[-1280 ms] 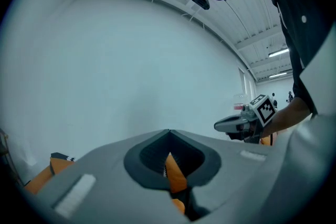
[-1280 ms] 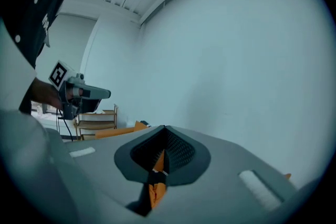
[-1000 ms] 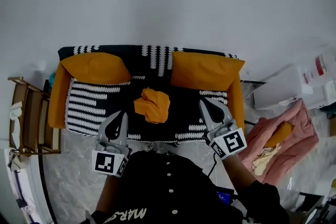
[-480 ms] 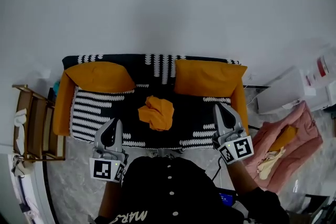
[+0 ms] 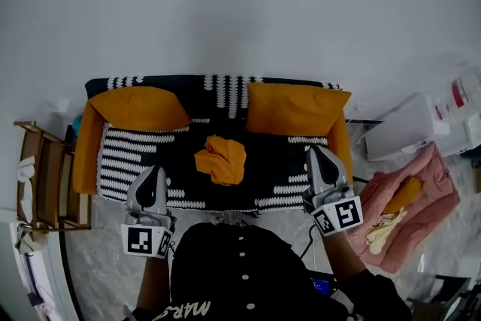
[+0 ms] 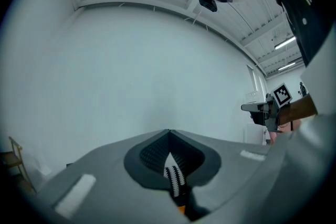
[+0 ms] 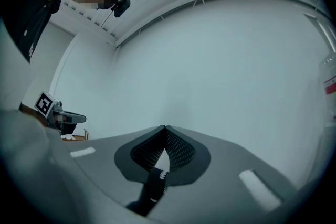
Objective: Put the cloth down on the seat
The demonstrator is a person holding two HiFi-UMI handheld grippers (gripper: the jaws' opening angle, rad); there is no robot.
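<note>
Head view: orange cloth lies crumpled mid-frame, on centre of striped sofa seat, in front of two orange cushions.
Left gripper lower left, right gripper lower right; both at seat's front edge, apart from cloth.

Left gripper view: jaws closed tip to tip, nothing held.

Right gripper view: jaws closed, empty.

White boxes run off the right edge
</note>
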